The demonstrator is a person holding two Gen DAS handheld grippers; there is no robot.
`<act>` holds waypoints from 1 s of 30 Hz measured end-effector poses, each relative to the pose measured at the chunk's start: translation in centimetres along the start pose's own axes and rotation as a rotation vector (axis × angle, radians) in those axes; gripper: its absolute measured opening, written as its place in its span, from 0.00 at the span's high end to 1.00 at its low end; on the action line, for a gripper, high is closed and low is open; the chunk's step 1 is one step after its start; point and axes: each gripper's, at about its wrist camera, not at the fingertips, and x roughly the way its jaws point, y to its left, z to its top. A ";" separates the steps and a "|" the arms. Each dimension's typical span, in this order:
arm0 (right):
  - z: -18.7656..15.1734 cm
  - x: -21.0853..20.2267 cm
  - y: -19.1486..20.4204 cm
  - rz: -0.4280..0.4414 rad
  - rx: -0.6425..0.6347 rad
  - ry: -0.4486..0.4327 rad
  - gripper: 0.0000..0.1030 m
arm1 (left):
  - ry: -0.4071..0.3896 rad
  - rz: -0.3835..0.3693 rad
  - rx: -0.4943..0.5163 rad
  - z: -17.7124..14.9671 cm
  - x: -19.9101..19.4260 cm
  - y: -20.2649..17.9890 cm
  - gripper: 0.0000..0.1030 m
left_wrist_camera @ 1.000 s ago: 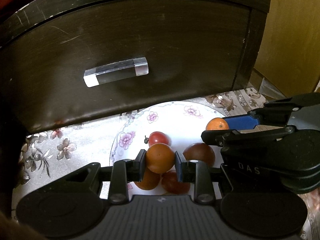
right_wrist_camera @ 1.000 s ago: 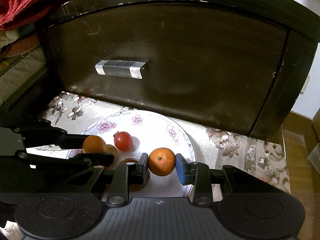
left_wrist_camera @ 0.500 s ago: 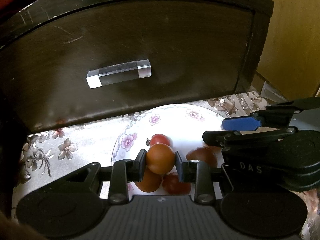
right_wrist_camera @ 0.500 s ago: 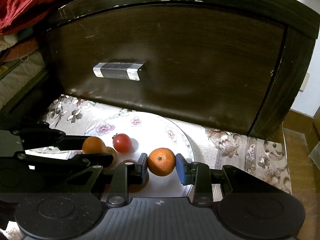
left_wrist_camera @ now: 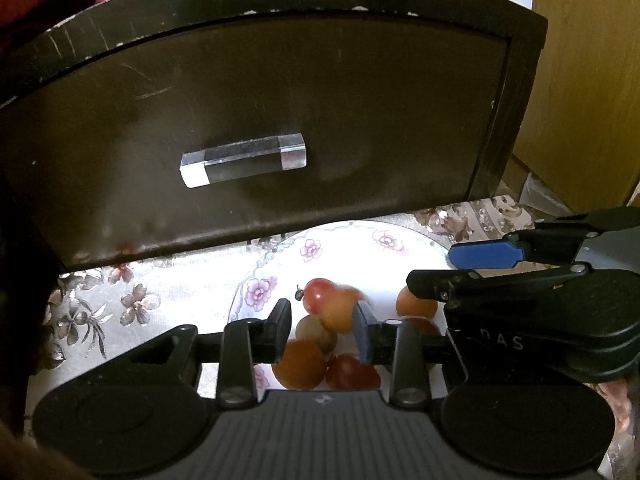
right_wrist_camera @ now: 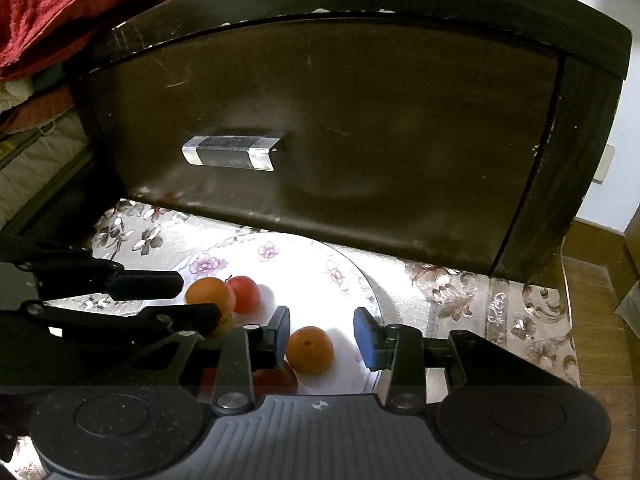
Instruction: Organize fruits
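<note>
Both claws were seen wide open over the plate (right_wrist_camera: 352, 276), w/ nothing gripped. In the left wrist view, the left claw (left_wrist_camera: 323, 330) stood spread above a heap of fruit: a blurred orange fruit (left_wrist_camera: 340, 314) between the fingers but touching neither pad clearly, a red tomato (left_wrist_camera: 318, 294) just behind it, a dull brownish one (left_wrist_camera: 314, 330) below, an orange (left_wrist_camera: 300, 362) and another red tomato (left_wrist_camera: 352, 370) nearest the camera. A further orange fruit (left_wrist_camera: 416, 304) lay to the right, partly hidden by the right claw (left_wrist_camera: 448, 268), whose blue pad (left_wrist_camera: 484, 255) was seen from the side. In the right wrist view, the right claw (right_wrist_camera: 322, 338) was parted around a mandarin (right_wrist_camera: 310, 350) resting on the plate; it lay close to the left-hand finger, well apart from the blue one, contact not clear. The left claw (right_wrist_camera: 200, 300) was seen at left, w/ an orange fruit (right_wrist_camera: 208, 294) and tomato (right_wrist_camera: 246, 294) beside it. The plate sat on a floral cloth (right_wrist_camera: 460, 304), just in front of a dark drawer front (right_wrist_camera: 340, 128) w/ a clear handle (right_wrist_camera: 232, 152). Red fabric (right_wrist_camera: 60, 12) lay on top, at upper left.
</note>
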 end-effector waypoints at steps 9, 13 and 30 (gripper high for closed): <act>-0.1 -1.2 -0.1 -0.019 0.011 -0.011 0.64 | -0.020 0.002 -0.013 -0.1 -1.8 -0.1 0.57; -0.5 -2.0 0.1 -0.043 0.009 -0.004 0.64 | -0.019 0.018 -0.009 -0.5 -2.9 -0.3 0.54; -3.6 -5.7 1.2 -0.032 0.064 0.028 0.62 | 0.005 0.053 -0.035 -3.4 -5.6 -1.5 0.38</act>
